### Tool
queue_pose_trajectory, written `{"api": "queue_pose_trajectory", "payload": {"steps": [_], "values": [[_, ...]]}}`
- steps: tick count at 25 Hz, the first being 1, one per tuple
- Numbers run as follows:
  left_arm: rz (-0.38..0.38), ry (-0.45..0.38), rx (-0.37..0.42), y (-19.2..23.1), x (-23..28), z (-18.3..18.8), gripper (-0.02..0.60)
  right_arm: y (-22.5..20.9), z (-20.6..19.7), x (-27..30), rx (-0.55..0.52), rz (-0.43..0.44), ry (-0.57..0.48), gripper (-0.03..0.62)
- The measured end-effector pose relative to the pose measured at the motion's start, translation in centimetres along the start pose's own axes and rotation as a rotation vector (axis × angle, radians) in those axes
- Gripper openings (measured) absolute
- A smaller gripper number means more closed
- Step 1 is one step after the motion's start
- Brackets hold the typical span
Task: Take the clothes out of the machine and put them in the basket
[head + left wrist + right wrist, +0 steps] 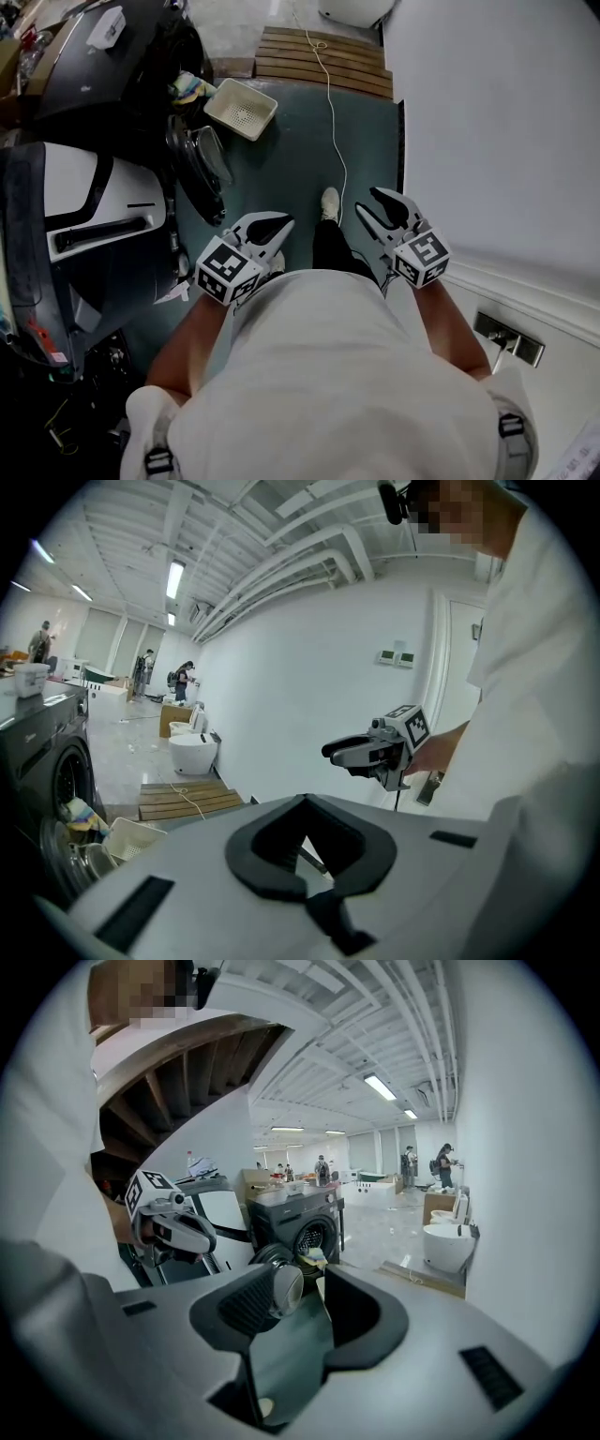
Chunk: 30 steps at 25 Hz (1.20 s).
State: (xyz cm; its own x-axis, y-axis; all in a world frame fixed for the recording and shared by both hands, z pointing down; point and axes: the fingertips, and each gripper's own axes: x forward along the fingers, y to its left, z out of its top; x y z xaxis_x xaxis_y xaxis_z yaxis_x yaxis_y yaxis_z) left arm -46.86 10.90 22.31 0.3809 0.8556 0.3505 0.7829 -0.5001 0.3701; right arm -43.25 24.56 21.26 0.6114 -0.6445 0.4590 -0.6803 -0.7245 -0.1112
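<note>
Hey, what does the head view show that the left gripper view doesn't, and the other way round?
Only the head view: the person's white shoe on the teal floor, and the marker cube on the left gripper.

Only the left gripper view: the ceiling lamp and people far off across the hall.

Both: the cream basket, the wooden pallet, the washing machine with clothes at its mouth, and the right gripper, jaws apart and empty.
</note>
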Motion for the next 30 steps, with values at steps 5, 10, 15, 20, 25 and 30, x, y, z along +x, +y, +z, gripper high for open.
{"api": "queue_pose_trajectory", "payload": {"steps": [5,10,15,20,25,30], "values": [[0.080,0.015,-0.033,4.3,5.4,3.1,-0.003,-7.7,1.3,3.5,-0.011,0.074,-0.007,0.170],[0.127,-0.013,-0.058,7.2,13.4,8.9,-0.003,-16.0,3.3,5.1,-0.054,0.159,0.001,0.170],[0.143,-0.027,-0.047,8.7,20.1,13.1,-0.003,-22.8,4.0,6.4,-0.079,0.229,0.020,0.170],[0.193,-0.024,-0.064,11.0,23.0,15.1,-0.003,-26.9,5.8,9.5,-0.087,0.297,0.024,0.170],[0.248,-0.055,-0.115,15.5,23.9,15.9,-0.003,-28.6,8.0,14.6,-0.086,0.373,0.017,0.170],[0.319,-0.097,-0.160,23.0,23.5,16.6,-0.003,-29.1,11.1,21.3,-0.149,0.454,0.045,0.170]]}}
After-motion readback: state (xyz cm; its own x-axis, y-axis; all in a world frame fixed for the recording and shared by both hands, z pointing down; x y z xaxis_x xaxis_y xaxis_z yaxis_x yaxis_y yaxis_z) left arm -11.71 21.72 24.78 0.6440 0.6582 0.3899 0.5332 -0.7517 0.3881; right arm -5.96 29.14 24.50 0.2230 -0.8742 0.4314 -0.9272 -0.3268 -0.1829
